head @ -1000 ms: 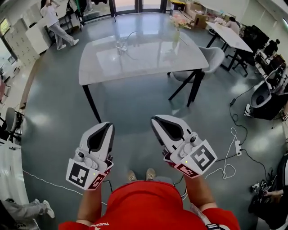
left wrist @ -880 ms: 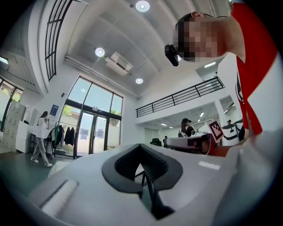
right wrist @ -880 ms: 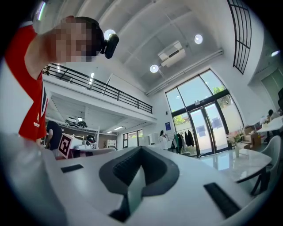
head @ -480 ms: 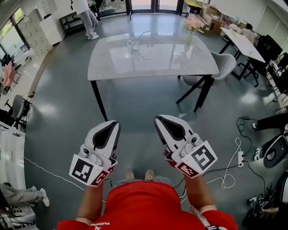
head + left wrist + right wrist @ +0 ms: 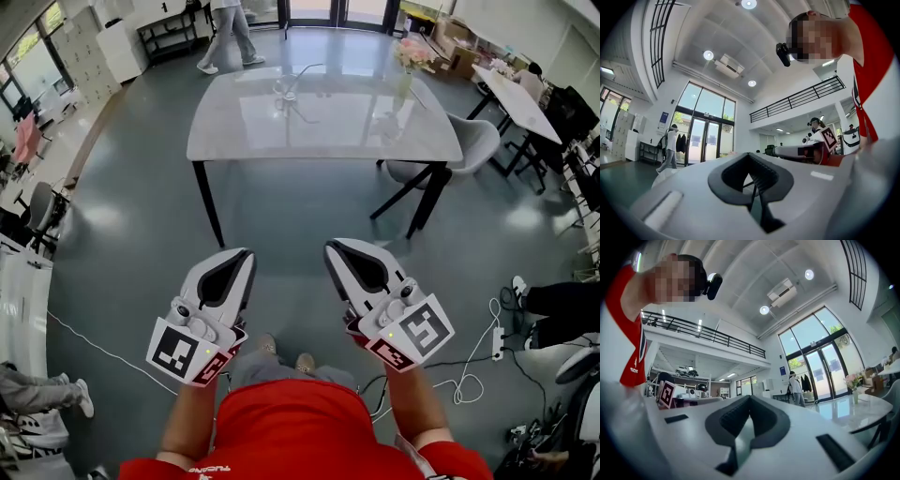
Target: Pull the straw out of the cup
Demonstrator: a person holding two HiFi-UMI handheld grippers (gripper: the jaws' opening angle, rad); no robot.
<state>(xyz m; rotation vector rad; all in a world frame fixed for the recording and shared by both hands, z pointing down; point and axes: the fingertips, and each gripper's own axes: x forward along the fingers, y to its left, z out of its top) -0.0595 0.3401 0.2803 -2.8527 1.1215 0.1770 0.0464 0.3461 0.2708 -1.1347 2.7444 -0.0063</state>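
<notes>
Open hall with a polished grey floor (image 5: pixel 131 216), glazed doors at the far end, and a pale stone-look tabletop (image 5: pixel 328 127) on black legs, as the head view shows it. The task's thing stands on the far part of that tabletop, left of its middle: a clear glass cup (image 5: pixel 284 91) with a thin curved straw (image 5: pixel 302 71) rising from it and leaning to the right. A vase of pink flowers (image 5: pixel 405 58) stands at the far right corner, well apart from the cup. A grey chair (image 5: pixel 466 141) sits at the right side.

Both tools are held low in front of the person's red shirt, well apart from the tabletop.
- **Left tongs** (image 5: pixel 246 255): tips pressed together, nothing between them.
- **Right tongs** (image 5: pixel 333 248): also pressed together and empty.

Each gripper view shows only the room through the loop behind the tips.

Step in hand, as judged: the approach, with no part of the pull begun. To do it well:
1. Come up to the side of the tabletop nearest the cup.
2. Spread 1 pair of tongs before arrival, to steady the glass low on its wall.
3. Spread the other pair to pinch the straw above the rim.

The glass looks light and easy to tip, and the straw thin and springy. A pull along the straw's own line, not sideways, seems safest.
</notes>
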